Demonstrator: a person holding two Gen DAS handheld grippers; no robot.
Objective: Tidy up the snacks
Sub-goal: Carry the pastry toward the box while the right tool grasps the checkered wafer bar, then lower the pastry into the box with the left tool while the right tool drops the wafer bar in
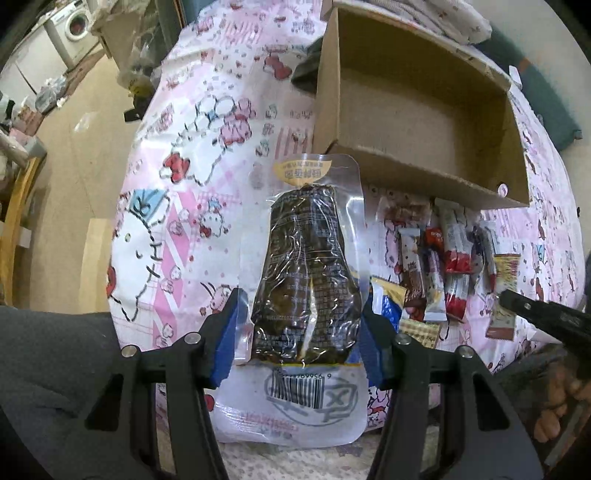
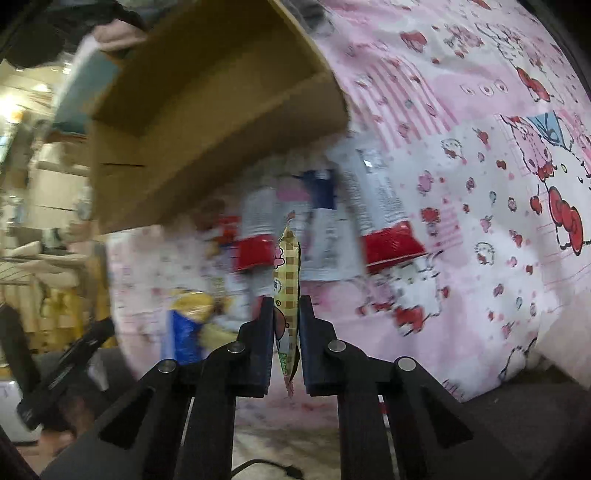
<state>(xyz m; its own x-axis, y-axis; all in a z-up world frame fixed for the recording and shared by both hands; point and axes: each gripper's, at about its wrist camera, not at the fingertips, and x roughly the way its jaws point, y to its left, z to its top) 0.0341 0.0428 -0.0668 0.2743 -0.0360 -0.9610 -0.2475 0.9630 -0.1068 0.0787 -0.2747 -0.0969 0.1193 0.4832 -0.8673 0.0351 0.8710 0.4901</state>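
Note:
My left gripper (image 1: 299, 328) is shut on a clear vacuum pack of dark brown food (image 1: 306, 280), held above the pink cartoon-print cloth (image 1: 192, 177). An open cardboard box (image 1: 417, 110) lies just beyond the pack, with nothing visible inside. Several small snack packets (image 1: 443, 258) lie in a row below the box. In the right wrist view my right gripper (image 2: 286, 314) is shut on a thin yellow checked snack packet (image 2: 286, 280), held edge-on. Behind it lie blurred red-and-white packets (image 2: 384, 221) and the cardboard box (image 2: 207, 129).
The right gripper's black finger (image 1: 546, 314) enters the left wrist view at the right edge. A blue and yellow packet (image 2: 188, 325) lies at the lower left in the right wrist view. A bare floor (image 1: 74, 147) and a washing machine (image 1: 74, 26) are to the left.

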